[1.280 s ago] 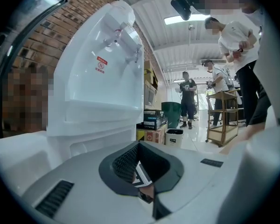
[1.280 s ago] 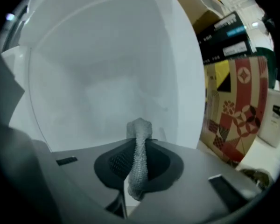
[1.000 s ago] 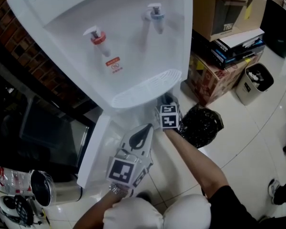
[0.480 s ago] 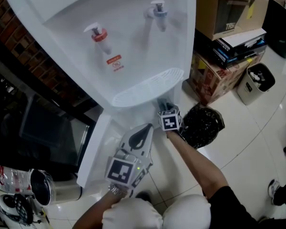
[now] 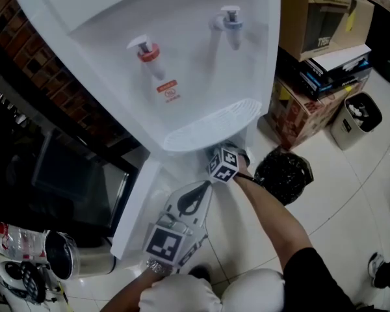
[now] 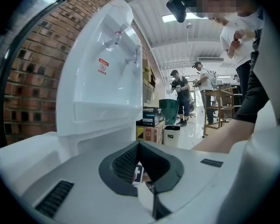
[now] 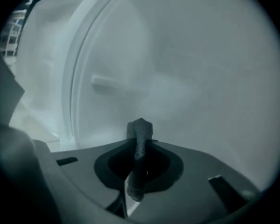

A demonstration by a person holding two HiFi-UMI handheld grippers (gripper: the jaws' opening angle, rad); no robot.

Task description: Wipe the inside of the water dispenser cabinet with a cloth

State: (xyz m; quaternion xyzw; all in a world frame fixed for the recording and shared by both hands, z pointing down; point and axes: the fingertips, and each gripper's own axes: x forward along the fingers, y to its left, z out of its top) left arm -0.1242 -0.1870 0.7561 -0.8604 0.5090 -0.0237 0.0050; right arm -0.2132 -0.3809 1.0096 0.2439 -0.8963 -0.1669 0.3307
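Observation:
The white water dispenser point(image 5: 182, 57) stands in front of me, its lower cabinet door point(image 5: 133, 200) swung open to the left. My right gripper reaches into the cabinet below the drip tray point(image 5: 211, 125); in the head view only its marker cube point(image 5: 224, 163) shows. Inside, the right gripper point(image 7: 139, 130) is shut on a grey cloth point(image 7: 140, 139), whose end pokes up near the white inner wall point(image 7: 186, 69). My left gripper point(image 5: 198, 188) hangs outside by the door, shut with nothing in it. In its own view the left gripper point(image 6: 139, 146) points at the dispenser front point(image 6: 100, 92).
A black rubbish bag point(image 5: 283, 174) lies just right of the cabinet. Cardboard boxes point(image 5: 312, 18) and a small bin point(image 5: 356, 119) stand further right. A metal kettle point(image 5: 65, 255) sits at the lower left by a dark unit point(image 5: 65, 174). People point(image 6: 182, 90) stand far off.
My right gripper has gone further in under the drip tray, to the left. The left gripper has hardly moved. My head view has shifted a little.

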